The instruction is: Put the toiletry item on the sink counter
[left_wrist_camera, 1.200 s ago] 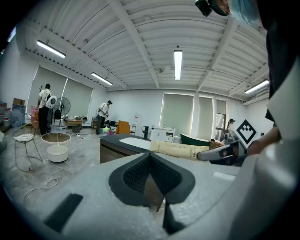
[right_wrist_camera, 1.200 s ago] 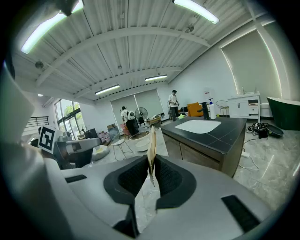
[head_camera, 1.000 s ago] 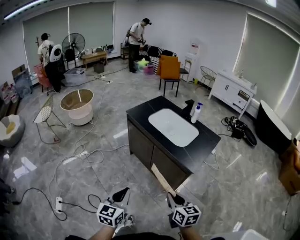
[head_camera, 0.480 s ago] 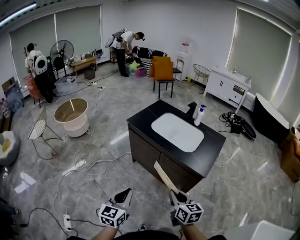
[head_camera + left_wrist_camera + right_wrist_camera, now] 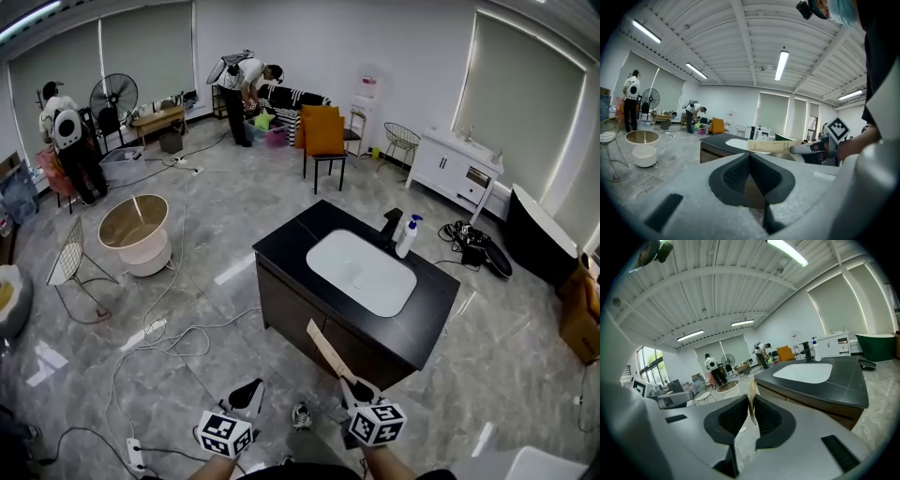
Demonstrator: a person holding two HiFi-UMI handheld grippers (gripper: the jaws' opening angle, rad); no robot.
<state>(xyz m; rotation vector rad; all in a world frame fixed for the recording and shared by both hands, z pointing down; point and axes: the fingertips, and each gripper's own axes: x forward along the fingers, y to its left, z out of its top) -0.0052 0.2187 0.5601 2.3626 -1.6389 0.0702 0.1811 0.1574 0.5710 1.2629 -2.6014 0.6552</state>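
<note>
A long beige toiletry box [image 5: 324, 349] sticks out forward from my right gripper [image 5: 350, 385], which is shut on its near end. In the right gripper view the box [image 5: 752, 397] shows edge-on as a thin strip pinched between the pads of that gripper [image 5: 751, 412]. The black sink counter [image 5: 433, 323] with its white basin [image 5: 361, 272] stands ahead, a short way beyond the box tip. My left gripper [image 5: 247, 391] hangs level beside it over the floor, and in its own view its jaws [image 5: 750, 165] meet with nothing between them. That view also shows the box [image 5: 770, 146] off to the right.
A white spray bottle [image 5: 407, 236] and a black faucet [image 5: 392, 225] stand at the counter's far edge. Cables [image 5: 169, 333] and a power strip [image 5: 132, 453] lie on the floor to the left. A round tub [image 5: 133, 232], a wire chair [image 5: 67, 266] and people stand farther back.
Both grippers have moved forward together with the box. The sink counter now lies closer and more centred ahead. The people at the back have shifted.
</note>
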